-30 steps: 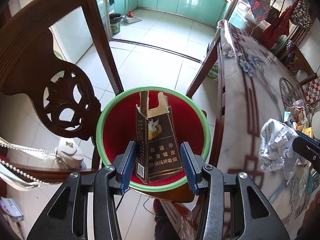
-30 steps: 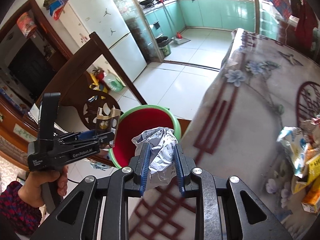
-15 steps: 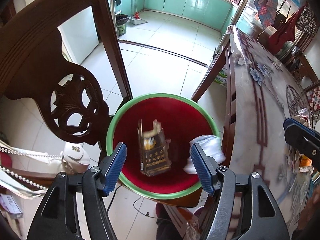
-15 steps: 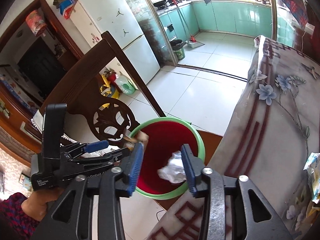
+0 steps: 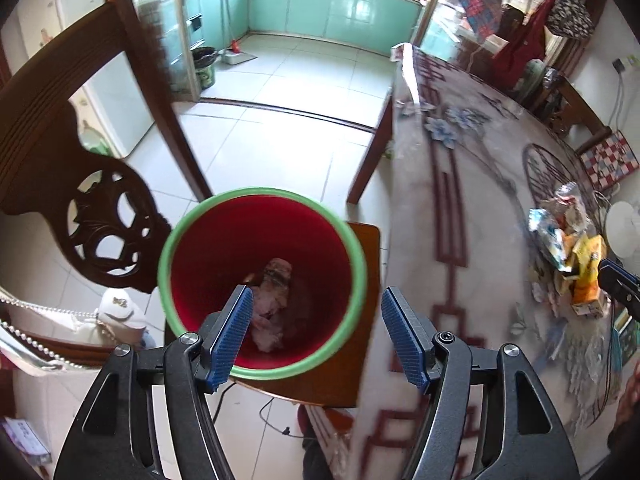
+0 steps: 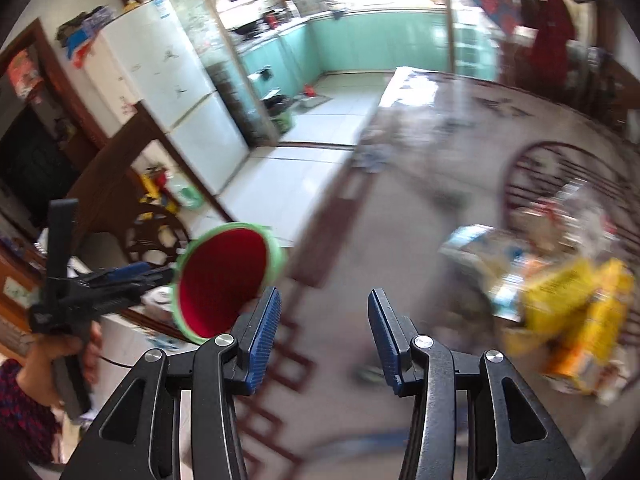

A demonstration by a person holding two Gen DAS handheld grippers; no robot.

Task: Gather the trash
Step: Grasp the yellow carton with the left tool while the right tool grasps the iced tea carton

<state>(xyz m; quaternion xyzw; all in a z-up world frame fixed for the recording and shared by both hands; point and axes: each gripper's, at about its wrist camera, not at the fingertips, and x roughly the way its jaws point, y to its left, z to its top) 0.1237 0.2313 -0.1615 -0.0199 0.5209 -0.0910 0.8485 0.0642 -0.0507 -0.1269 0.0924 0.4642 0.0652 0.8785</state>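
Observation:
A red bin with a green rim [image 5: 362,264] stands on a wooden chair seat beside the table; it also shows in the right wrist view [image 6: 276,246]. Crumpled trash [image 5: 274,300] lies at its bottom. My left gripper [image 5: 316,336] is open and empty just above the bin's near rim. My right gripper [image 6: 324,334] is open and empty over the table. A pile of trash with yellow cartons [image 6: 572,312] and wrappers lies to its right; the pile also shows in the left wrist view [image 5: 572,256].
A carved dark wooden chair back [image 5: 92,184] stands left of the bin, with a white handbag [image 5: 120,312] by it. The patterned table [image 5: 472,208] runs along the right. A white fridge [image 6: 168,92] and tiled kitchen floor lie beyond.
Both grippers opened and dropped their loads into the bin: the left let go the cigarette pack, the right the crumpled paper. The right gripper then swung right toward the pile.

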